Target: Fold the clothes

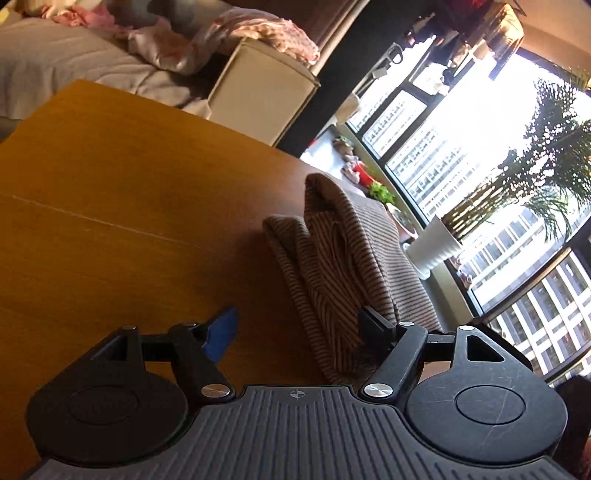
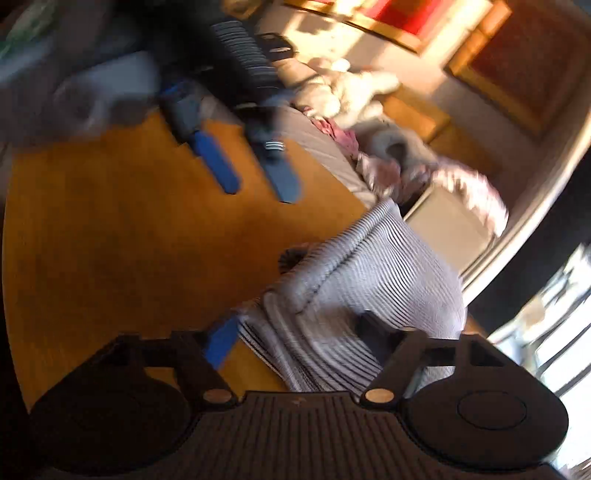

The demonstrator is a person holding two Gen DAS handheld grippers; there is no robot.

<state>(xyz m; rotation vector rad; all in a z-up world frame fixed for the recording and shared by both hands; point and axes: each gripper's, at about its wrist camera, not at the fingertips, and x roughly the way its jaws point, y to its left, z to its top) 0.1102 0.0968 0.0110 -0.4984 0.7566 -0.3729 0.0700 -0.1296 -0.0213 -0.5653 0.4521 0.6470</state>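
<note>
A striped garment (image 1: pixel 343 258) lies bunched in folds on the wooden table (image 1: pixel 110 206). My left gripper (image 1: pixel 299 325) is open above the table; the cloth lies between its blue left finger (image 1: pixel 221 332) and black right finger. In the blurred right wrist view the same striped garment (image 2: pixel 369 280) sits between the jaws of my right gripper (image 2: pixel 295 332), which stands open with its blue left pad (image 2: pixel 221 343) beside the cloth. The left gripper (image 2: pixel 255 181) also shows there, open, above the table (image 2: pixel 110 240) at the far side.
A bed with pink bedding (image 1: pixel 236 33) and a beige box (image 1: pixel 258 96) stand beyond the table. Tall windows (image 1: pixel 461 155) and a potted plant (image 1: pixel 436 251) are to the right. The table's edge runs just past the garment.
</note>
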